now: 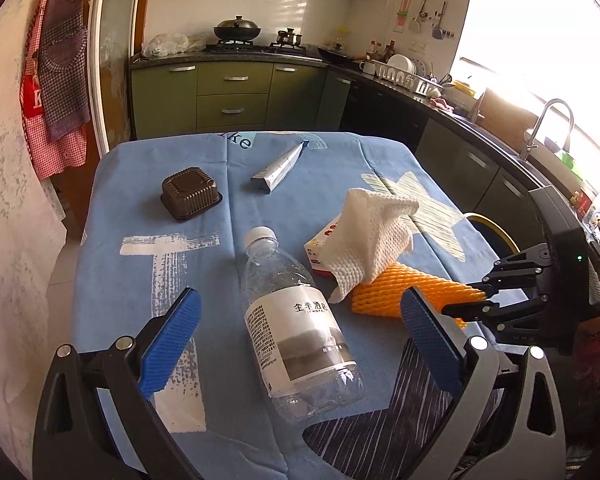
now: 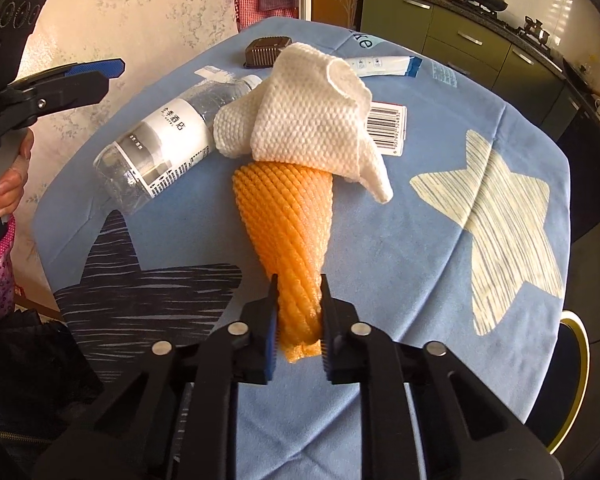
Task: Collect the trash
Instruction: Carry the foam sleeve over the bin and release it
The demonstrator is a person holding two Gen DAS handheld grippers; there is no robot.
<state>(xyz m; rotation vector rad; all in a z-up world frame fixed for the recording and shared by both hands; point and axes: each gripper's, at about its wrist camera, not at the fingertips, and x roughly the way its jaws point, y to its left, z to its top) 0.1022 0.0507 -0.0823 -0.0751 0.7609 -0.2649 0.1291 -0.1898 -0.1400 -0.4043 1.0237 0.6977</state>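
Note:
My right gripper point(image 2: 299, 284) is shut on the near end of an orange foam fruit net point(image 2: 288, 208), whose squeezed mesh lies on the blue tablecloth point(image 2: 400, 240). A crumpled white paper towel point(image 2: 312, 120) rests over the net's far end and over a small carton with a barcode point(image 2: 388, 124). A clear plastic bottle point(image 1: 296, 320) lies on its side between the open fingers of my left gripper point(image 1: 300, 300), which hovers above it without touching. The right gripper point(image 1: 464, 306) shows at the net point(image 1: 404, 292) in the left wrist view.
A brown plastic tray point(image 1: 190, 194) lies upside down at the far left and a white-and-blue sachet point(image 1: 282, 166) near the far edge. A yellow-rimmed chair point(image 2: 572, 380) stands at the table's right side. Kitchen cabinets and a sink line the back and right.

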